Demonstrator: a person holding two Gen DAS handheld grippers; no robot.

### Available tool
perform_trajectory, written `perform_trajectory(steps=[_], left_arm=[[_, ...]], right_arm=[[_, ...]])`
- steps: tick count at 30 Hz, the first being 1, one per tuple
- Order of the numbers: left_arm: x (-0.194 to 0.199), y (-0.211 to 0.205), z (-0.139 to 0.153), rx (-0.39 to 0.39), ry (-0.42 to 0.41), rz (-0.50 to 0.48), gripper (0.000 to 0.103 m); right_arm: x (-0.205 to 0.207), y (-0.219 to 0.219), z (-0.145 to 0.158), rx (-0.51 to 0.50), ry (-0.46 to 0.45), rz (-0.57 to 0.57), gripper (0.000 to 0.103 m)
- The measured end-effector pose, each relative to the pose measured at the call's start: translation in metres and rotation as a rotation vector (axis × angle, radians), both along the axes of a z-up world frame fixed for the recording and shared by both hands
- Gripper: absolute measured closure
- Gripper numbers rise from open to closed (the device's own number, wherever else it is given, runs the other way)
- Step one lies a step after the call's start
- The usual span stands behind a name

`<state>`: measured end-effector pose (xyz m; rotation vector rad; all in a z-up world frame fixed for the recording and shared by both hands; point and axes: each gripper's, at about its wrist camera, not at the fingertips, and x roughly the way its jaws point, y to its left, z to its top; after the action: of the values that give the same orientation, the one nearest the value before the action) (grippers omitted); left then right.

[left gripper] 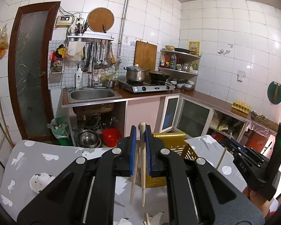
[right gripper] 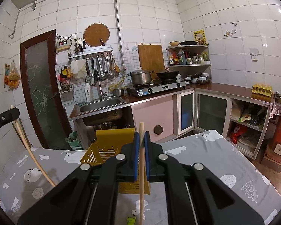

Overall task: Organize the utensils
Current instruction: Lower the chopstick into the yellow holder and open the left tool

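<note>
Chopsticks: left tongs (left gripper: 140,131) clenched two wooden chopsticks (left gripper: 143,168) upright; right tongs (right gripper: 142,136) clenched one chopstick (right gripper: 141,178). Yellow utensil basket (right gripper: 106,150) sat beyond on grey-clothed surface (right gripper: 206,153).

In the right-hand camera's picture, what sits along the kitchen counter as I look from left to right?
Sink → small steel pot → lidded pot → black wok → stack of bowls → egg carton.

Hidden and cut-off parts

The right gripper (right gripper: 141,136) covers the yellow basket's (right gripper: 106,150) near wall; the wooden stick's (right gripper: 141,178) lower end leaves the frame.
</note>
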<state>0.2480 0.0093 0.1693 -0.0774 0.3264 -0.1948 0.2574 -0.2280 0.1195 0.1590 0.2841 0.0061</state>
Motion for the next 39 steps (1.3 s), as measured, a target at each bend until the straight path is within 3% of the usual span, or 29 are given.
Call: perform_trajectory(steps=[24,39], left_arm=[[0.004,-0.011,0.010,0.027,-0.016,-0.020,0.095],[0.012,-0.012,0.031,0.046,-0.054,0.039,0.095]], right_arm=[[0.012,0.004,0.014,0.024,-0.030,0.045,0.097],[0.024,0.020,0.049,-0.021,-0.085,0.062,0.097]])
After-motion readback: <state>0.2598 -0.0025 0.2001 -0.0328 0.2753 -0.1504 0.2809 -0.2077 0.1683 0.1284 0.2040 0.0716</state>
